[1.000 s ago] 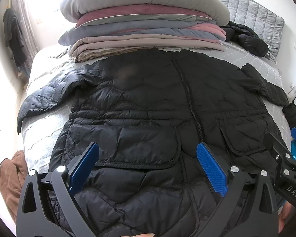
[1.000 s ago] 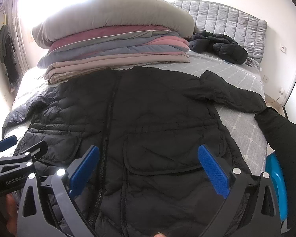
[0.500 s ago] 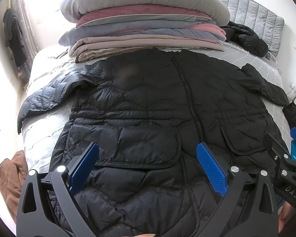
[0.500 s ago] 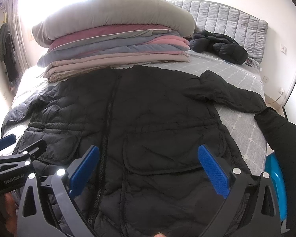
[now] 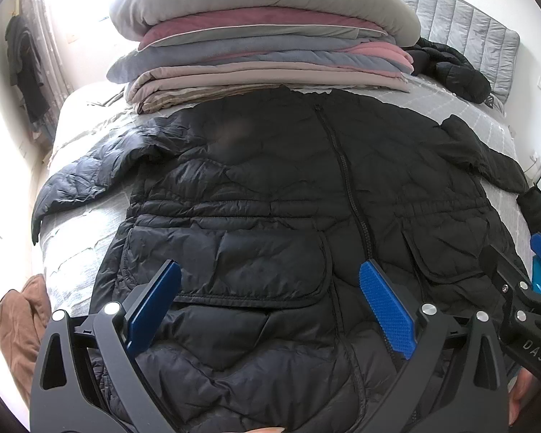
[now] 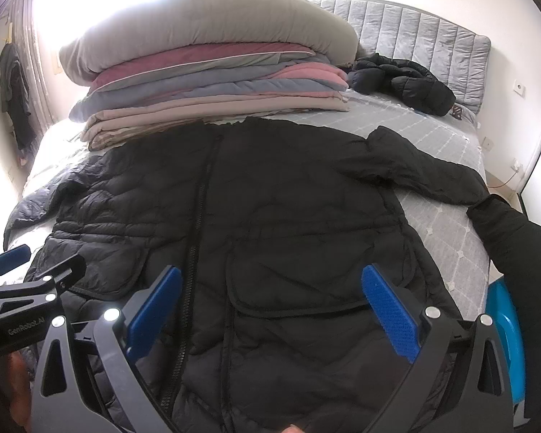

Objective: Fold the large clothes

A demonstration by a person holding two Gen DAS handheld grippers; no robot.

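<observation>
**Coat laid out flat, both tools spread and empty above the hem**

A long black quilted puffer coat [image 5: 270, 195] lies face up and zipped on a bed with a grey grid-patterned cover [image 6: 447, 231], its collar touching a tall stack of folded blankets in beige, grey-blue, pink and maroon [image 5: 263, 57] topped by a grey pillow. Both sleeves stretch outward, one to each side of the bed. A second, crumpled black puffer jacket [image 6: 404, 83] sits near the grey padded headboard [image 6: 425, 39].

The left gripper [image 5: 270, 303] hovers over the lower front beside the left patch pocket, its blue-padded fingers spread wide with nothing between them. The right gripper [image 6: 270, 303] hangs over the other pocket, likewise spread and empty. Neither appears to touch the fabric.

In my judgement no fold has been made yet: this is the pause before the first grasp. The next move probably calls for each tool to reach a sleeve or a side edge, pinch the puffy fabric firmly, and carry it across the zip line; slippery, bulky padding may spring back.

Readable writing: "DAS" on the right tool's body in the left view, and "GenRobot.AI" on the left tool's body in the right view.
</observation>
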